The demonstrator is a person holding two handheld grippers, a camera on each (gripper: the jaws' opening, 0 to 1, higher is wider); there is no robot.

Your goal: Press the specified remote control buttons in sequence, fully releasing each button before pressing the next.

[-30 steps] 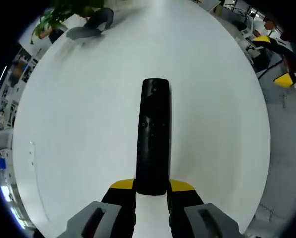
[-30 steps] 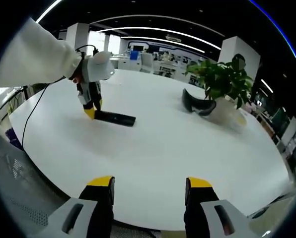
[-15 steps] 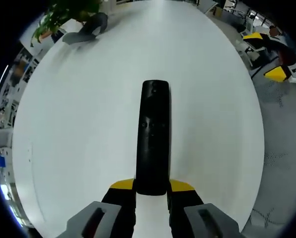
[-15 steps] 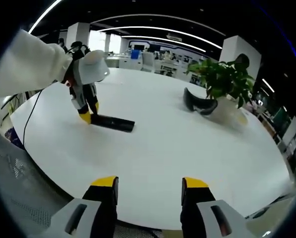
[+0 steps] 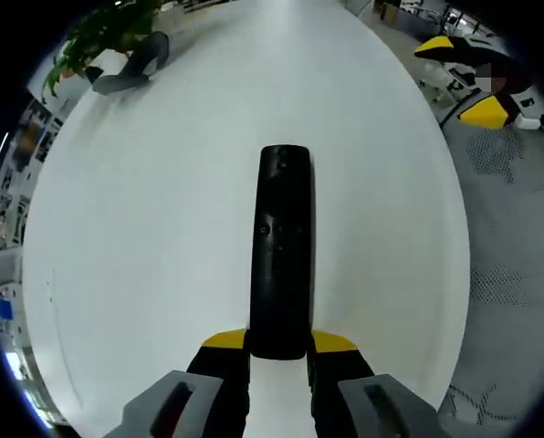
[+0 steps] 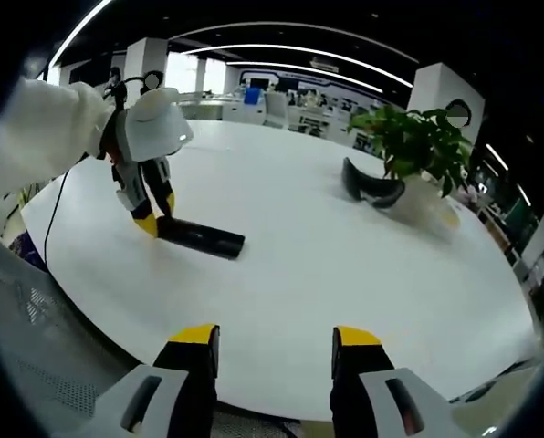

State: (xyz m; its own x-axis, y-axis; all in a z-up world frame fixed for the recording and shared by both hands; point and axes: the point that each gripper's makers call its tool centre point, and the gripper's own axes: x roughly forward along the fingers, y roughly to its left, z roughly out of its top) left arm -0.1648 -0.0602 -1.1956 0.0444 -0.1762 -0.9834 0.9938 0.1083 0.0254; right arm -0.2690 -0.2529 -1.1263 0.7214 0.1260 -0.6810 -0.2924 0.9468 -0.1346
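In the left gripper view the left gripper (image 5: 278, 347) is clamped on the near end of the black remote control (image 5: 282, 246), its two yellow-tipped jaws pressing the remote's sides so that the long body runs straight away from the camera over the white table (image 5: 162, 228). The remote's button face is up, with small round markings near its middle and another near its far end. In the right gripper view the same left gripper (image 6: 149, 222) comes down from a gloved hand (image 6: 153, 128) on a white sleeve (image 6: 35, 137) and grips one end of the remote (image 6: 201, 237), which lies flat on the table (image 6: 327, 265) well to the left. The right gripper (image 6: 274, 339) hovers near the table's front edge with its jaws spread apart and nothing between them, far from the remote. A potted green plant (image 6: 416, 146) stands on the far right of the table with a dark curved object (image 6: 371, 190) at its foot; the plant (image 5: 103, 36) and the dark object (image 5: 130, 68) also sit at the far upper left in the left gripper view. Compared with a second ago, the grip on the remote is unchanged and the remote keeps its place between the jaws, while the right gripper's jaws have drawn slightly closer together; the right gripper (image 5: 459, 78) now shows higher and nearer at the upper right of the left gripper view.
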